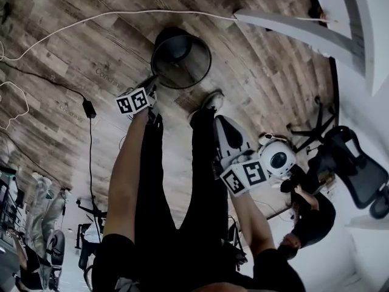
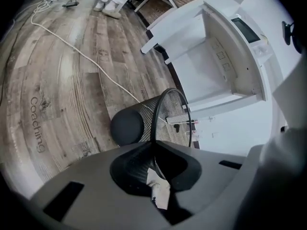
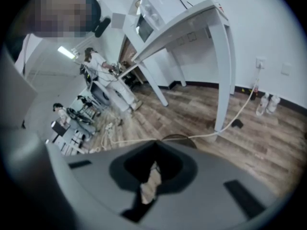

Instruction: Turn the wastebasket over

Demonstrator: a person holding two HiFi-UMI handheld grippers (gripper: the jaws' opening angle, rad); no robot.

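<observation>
Step in hand: the wastebasket [image 1: 180, 59] is gripped at its rim and is being tipped; judged to be early in the turn-over.
Location of wastebasket: on the wood-plank floor [image 1: 73, 59], just ahead of the person's shoes and near a white surface [image 2: 225, 56]. It is tilted, with the mouth toward the person and the base away. Whether the base touches the floor cannot be told.
Left gripper [image 2: 154, 153]: the jaws are clamped on the wastebasket's wire rim, which runs straight into the slot between them.
Right gripper [image 3: 152, 170]: the jaws are together and nothing is seen between them. It is held just short of the wastebasket, only an arc of whose rim shows past its body.
Appearance of wastebasket: black metal mesh, round, tapering from a wide open mouth to a smaller solid base. The mesh can be seen through. No contents are seen.
Recommended handling: the rim should be kept deep in the left jaws, because thin wire can pivot or slip. The wrist should be rolled steadily so that the mouth is carried round to face the floor.
Support: the right gripper may be pressed against the wall or base to guide the rotation.
Caution: a light basket is likely to roll or skid on smooth planks. The white cable [image 1: 121, 12] beyond it should be avoided.
</observation>
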